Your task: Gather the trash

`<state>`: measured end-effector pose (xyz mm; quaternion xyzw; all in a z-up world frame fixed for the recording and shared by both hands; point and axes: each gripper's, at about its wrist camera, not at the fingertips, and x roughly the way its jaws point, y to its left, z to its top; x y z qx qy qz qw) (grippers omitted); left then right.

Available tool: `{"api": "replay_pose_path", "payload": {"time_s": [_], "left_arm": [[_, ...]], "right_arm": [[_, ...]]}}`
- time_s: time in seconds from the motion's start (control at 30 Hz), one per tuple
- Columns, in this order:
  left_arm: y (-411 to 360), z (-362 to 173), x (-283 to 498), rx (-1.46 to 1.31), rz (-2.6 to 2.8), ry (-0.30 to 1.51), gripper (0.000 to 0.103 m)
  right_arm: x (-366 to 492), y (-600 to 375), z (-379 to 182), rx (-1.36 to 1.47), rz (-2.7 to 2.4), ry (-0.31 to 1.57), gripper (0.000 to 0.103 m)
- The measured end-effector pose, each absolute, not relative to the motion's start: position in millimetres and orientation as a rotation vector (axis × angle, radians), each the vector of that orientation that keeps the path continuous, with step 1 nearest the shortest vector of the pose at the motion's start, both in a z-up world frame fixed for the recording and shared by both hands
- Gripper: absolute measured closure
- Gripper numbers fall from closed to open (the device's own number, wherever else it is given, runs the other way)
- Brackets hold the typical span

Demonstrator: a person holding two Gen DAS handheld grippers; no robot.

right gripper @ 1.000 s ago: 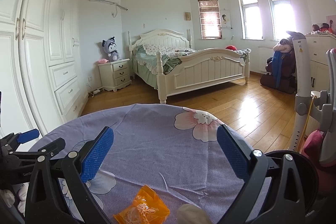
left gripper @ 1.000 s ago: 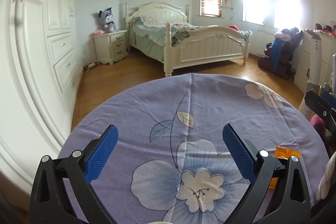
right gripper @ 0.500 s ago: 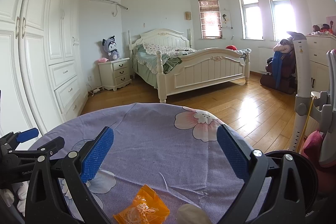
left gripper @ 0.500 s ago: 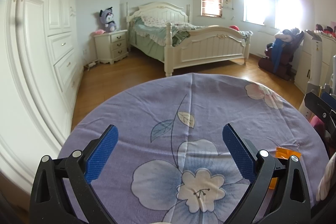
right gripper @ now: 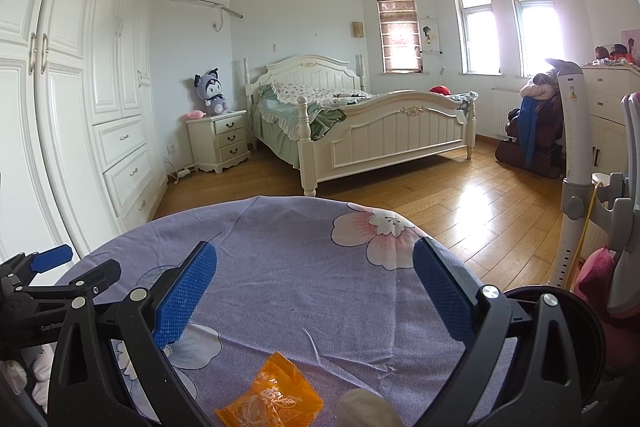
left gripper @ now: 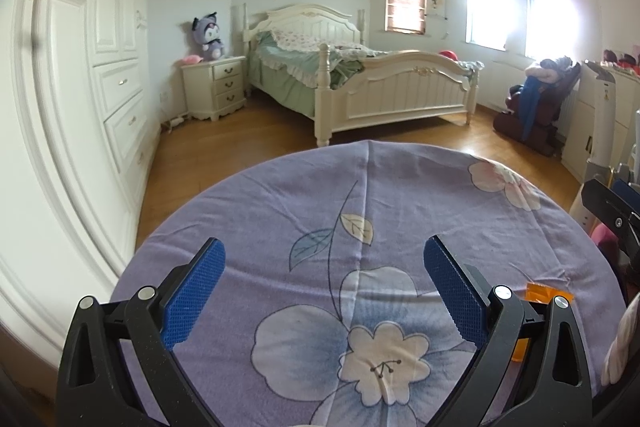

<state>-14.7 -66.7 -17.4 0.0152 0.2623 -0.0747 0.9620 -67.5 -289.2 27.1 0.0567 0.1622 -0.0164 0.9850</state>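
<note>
Right black gripper with blue pads [right gripper: 314,287] spread wide, holding nothing. Just below, crinkled orange plastic wrapper [right gripper: 270,401] flat on purple flowered tablecloth [right gripper: 288,259], long axis slanting from near-left to far-right. Left gripper [left gripper: 324,287] also spread, empty.

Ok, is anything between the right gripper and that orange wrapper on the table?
Nothing visible. The orange wrapper lies on the purple cloth, below the open right gripper, between its fingers. A pale lump sits just right of the wrapper, not in the way.
</note>
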Motion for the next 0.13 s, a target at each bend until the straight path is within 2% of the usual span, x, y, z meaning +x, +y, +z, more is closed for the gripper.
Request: {"api": "replay_pose_path", "payload": {"time_s": [0.13], "left_arm": [[-66.6,-16.8,-15.2,0.029,-0.151,0.532,0.005]], "right_arm": [[-67.4,-288.7,26.5,0.114,-0.034,0.328,0.006]]}}
